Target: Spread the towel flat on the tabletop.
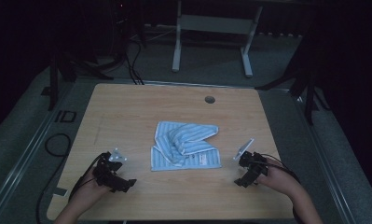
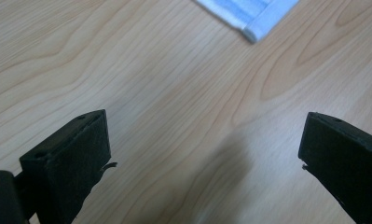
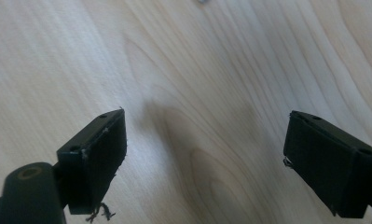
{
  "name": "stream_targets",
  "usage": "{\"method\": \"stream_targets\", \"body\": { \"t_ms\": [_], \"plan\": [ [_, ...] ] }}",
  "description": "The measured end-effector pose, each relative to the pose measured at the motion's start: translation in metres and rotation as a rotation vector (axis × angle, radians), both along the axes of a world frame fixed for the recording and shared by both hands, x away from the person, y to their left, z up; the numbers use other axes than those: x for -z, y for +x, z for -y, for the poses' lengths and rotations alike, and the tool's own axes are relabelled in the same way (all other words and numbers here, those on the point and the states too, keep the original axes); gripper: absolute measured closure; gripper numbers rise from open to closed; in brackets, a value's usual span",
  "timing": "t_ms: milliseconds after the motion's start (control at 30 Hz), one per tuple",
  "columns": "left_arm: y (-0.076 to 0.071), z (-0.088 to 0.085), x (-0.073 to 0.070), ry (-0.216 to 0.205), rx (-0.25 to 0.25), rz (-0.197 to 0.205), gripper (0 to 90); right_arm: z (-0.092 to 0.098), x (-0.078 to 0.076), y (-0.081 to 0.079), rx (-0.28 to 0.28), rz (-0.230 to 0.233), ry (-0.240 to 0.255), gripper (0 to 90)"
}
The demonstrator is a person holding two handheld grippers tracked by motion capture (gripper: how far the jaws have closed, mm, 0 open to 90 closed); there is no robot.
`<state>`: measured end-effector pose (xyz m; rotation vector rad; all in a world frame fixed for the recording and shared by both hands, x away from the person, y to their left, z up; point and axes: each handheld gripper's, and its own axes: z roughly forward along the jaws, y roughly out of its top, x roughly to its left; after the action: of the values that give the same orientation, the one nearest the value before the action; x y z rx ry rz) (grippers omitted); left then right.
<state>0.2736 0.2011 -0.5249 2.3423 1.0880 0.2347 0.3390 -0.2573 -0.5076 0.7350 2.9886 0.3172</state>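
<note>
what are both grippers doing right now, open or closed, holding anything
Left gripper: open, jaws wide apart, holding nothing, over bare table.
Right gripper: open, jaws wide apart, holding nothing.

Towel (image 1: 186,145) on table (image 1: 127,107); left gripper (image 1: 120,184) left, right gripper (image 1: 245,179) right.

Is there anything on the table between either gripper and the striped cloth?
Nothing visible. The blue striped cloth lies crumpled mid-table, with bare wood between it and the left gripper and the right gripper. Both stand open over the table, and the left gripper view shows a cloth corner ahead.
</note>
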Motion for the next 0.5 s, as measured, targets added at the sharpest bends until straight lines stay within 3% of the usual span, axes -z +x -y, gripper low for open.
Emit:
{"method": "stream_targets", "body": {
  "t_ms": [67,100,333,467,500],
  "plan": [
    [0.0,0.0,0.0,0.0,0.0,0.0,2.0,-0.004,0.0,0.001,-0.014,0.006,-0.018,13.8],
    [0.002,0.01,0.003,-0.002,0.021,-0.015,2.0,-0.012,-0.001,0.003,-0.03,0.009,-0.041,14.3],
    [0.01,0.041,-0.002,-0.019,0.085,-0.008,3.7,-0.041,-0.004,0.014,-0.078,-0.037,-0.048,14.2],
    [0.015,0.058,-0.003,-0.006,0.121,-0.002,5.0,-0.053,-0.008,0.018,-0.113,-0.021,-0.054,15.4],
    [0.015,0.062,-0.003,0.0,0.126,0.003,5.1,-0.062,-0.013,0.022,-0.155,-0.004,-0.063,21.8]
  ]
}}
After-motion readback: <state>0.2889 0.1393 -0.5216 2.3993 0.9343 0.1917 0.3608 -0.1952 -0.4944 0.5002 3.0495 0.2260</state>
